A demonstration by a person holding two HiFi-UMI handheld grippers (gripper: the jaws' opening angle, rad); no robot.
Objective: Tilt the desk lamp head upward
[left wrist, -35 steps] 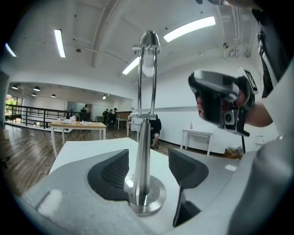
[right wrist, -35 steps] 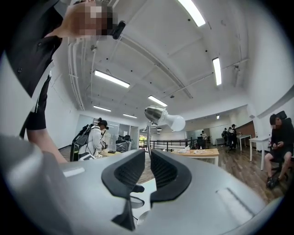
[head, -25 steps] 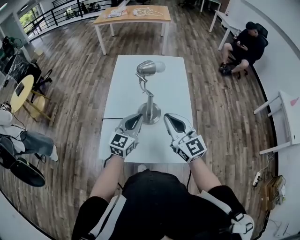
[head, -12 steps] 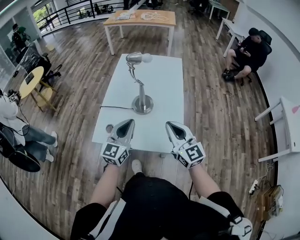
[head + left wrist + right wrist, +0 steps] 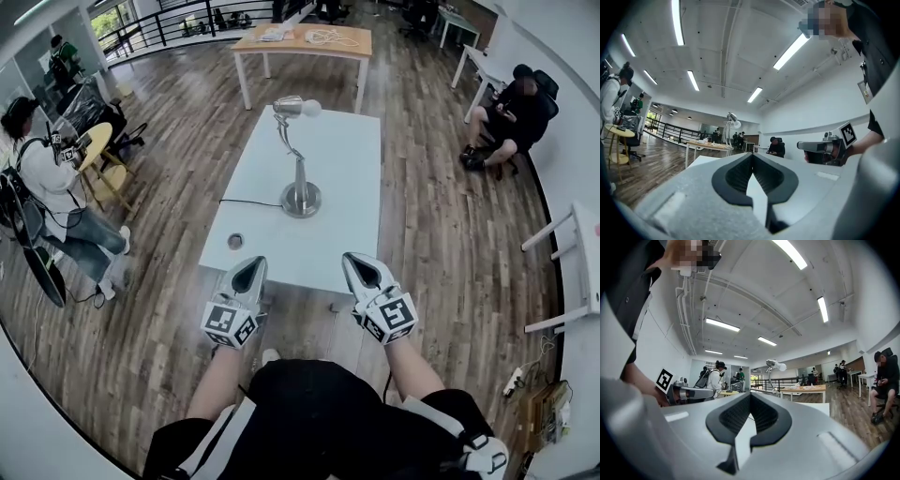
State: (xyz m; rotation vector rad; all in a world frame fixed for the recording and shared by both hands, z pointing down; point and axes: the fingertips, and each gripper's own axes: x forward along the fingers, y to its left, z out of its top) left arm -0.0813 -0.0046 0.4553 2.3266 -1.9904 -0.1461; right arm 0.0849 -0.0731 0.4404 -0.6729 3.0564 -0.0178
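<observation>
A white table (image 5: pixel 347 187) stands on a wood-plank floor (image 5: pixel 169 281), with a small round object (image 5: pixel 235 241) near its left edge. Beyond its far end stands a wooden table (image 5: pixel 305 42) with papers on it. A person in black (image 5: pixel 511 108) sits at the right, and another person (image 5: pixel 42 173) is at the left beside a yellow round table (image 5: pixel 94 145).

One desk lamp (image 5: pixel 300 183), one white table (image 5: pixel 347 178), one wood-topped table (image 5: pixel 302 41), two grippers, left gripper (image 5: pixel 251 263) and right gripper (image 5: pixel 353 258), and three bystanders: seated person (image 5: pixel 511 108), person with a backpack (image 5: pixel 42 173), person in green (image 5: pixel 64 58).
</observation>
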